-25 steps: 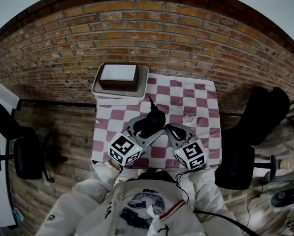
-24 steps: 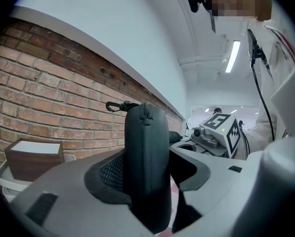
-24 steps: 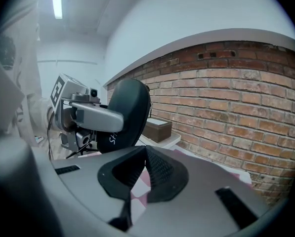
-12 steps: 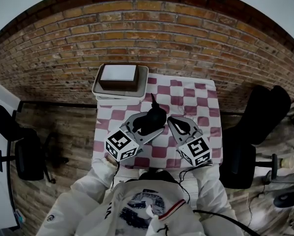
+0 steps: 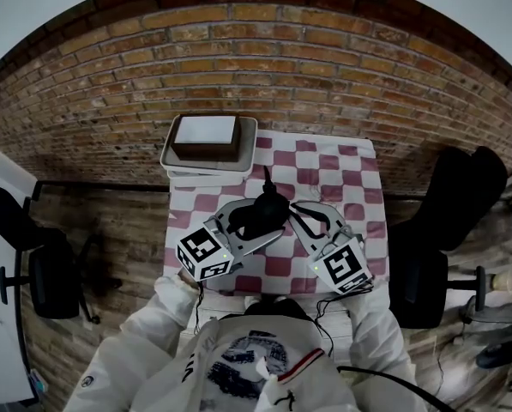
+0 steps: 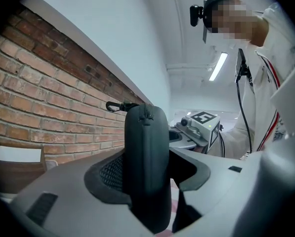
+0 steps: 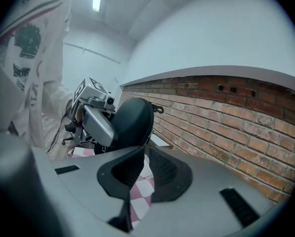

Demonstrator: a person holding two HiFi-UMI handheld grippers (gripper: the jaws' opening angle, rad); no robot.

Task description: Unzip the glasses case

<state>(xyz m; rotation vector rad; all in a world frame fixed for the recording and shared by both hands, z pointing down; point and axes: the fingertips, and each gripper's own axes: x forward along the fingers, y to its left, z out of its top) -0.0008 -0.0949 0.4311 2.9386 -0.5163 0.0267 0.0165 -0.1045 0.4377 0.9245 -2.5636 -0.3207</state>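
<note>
Brick wall at the back, wood floor, small table w/ red-and-white check cloth against it. Black glasses case is over the middle of the table, stood on end and raised clear of the cloth. Zip line runs over its top edge and looks closed. A small black clip loop sticks out from the case's top, wall side.

Left gripper is clenched on the case's lower half, one jaw each side, pads pressed into the shell. Right gripper comes in from the person's right w/ jaws pinched together, tips just beside the case's lower edge. Can't tell if the zip pull is caught between them.

Far-left corner of the table: cream tray holding a brown box w/ white top, well apart from the case. Off the table, a black chair on the right and an office chair on the left.
</note>
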